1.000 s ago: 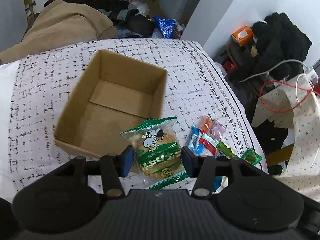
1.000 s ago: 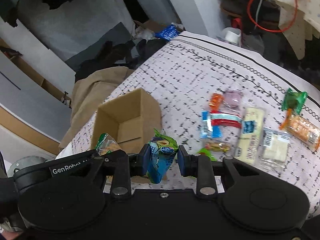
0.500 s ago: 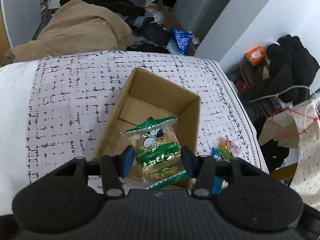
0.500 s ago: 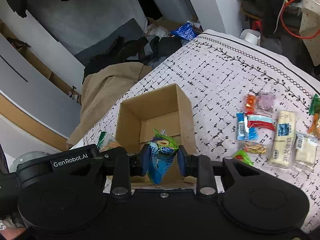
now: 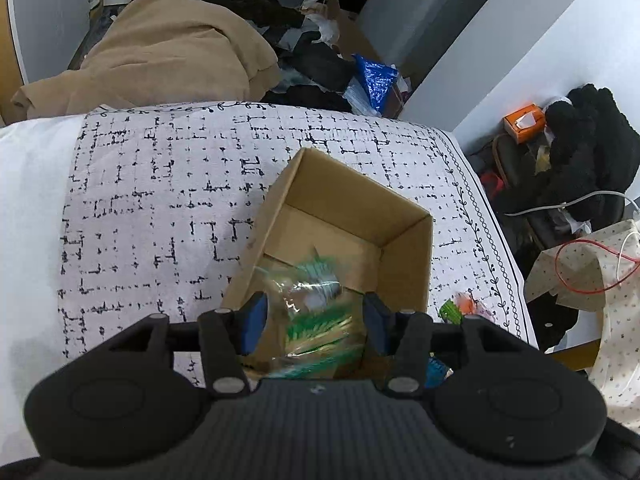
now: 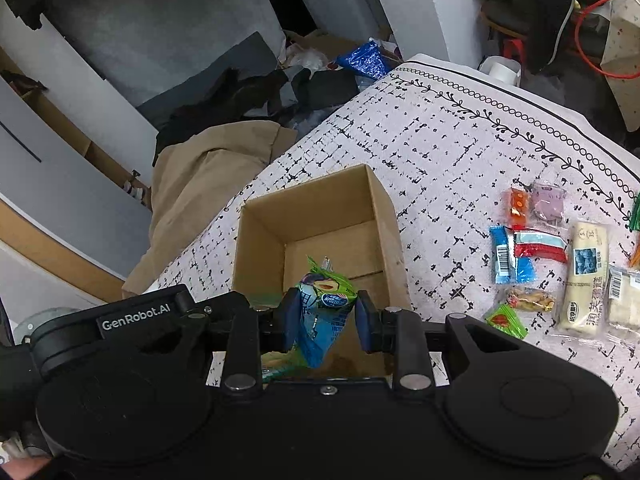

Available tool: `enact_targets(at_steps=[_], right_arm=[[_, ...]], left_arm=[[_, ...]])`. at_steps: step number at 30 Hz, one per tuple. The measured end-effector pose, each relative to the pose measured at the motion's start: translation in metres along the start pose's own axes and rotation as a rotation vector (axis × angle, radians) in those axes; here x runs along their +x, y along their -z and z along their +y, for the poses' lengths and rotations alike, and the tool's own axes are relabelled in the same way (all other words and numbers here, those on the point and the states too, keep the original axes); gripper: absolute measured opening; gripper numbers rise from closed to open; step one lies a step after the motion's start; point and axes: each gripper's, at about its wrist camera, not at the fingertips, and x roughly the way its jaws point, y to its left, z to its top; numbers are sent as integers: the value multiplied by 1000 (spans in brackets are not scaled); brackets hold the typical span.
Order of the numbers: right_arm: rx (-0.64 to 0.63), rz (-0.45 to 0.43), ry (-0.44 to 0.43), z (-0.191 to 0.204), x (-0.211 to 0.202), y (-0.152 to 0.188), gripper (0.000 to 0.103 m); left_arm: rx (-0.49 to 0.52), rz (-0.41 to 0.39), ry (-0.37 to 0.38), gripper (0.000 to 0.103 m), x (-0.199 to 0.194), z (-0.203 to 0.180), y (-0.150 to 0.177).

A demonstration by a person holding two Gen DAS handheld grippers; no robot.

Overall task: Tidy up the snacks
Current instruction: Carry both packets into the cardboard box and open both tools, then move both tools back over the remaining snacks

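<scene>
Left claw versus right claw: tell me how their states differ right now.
The left claw is open, its fingers clear of the blurred green snack packet dropping between them; the right claw is shut on the blue and green snack packet. The left claw's packet is smeared by motion; the right claw's packet is sharp. Both claws hang over the cardboard box.

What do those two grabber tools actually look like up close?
Both are matte black plastic with two round bulges on a ribbed body. The left claw and right claw each have two black fingers tipped with blue pads and fixed by silver pins. One bears white "GenRobot.AI" lettering. No cables show.
</scene>
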Motion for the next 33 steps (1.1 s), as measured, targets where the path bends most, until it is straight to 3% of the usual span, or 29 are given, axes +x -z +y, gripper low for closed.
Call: enact_targets(at_steps=[4, 6, 8, 17, 26, 33], right_arm=[[-4, 4, -6, 3, 3, -1, 31], [-10, 2, -5, 4, 3, -1, 33], [-7, 1, -4, 2, 3, -1, 48], [9, -23, 31, -17, -9, 4, 72], [36, -40, 41, -49, -24, 6, 80], [57, -52, 48, -71, -33, 7, 89]], left_arm=[[-7, 10, 7, 56, -1, 4, -4], [-11, 13, -6, 62, -2, 6, -5], [-19, 19, -17, 66, -3, 9, -5], [-12, 42, -87, 81, -5, 5, 5], [30, 13, -83, 98, -7, -21, 20], [61, 10, -84, 103, -5, -41, 32]])
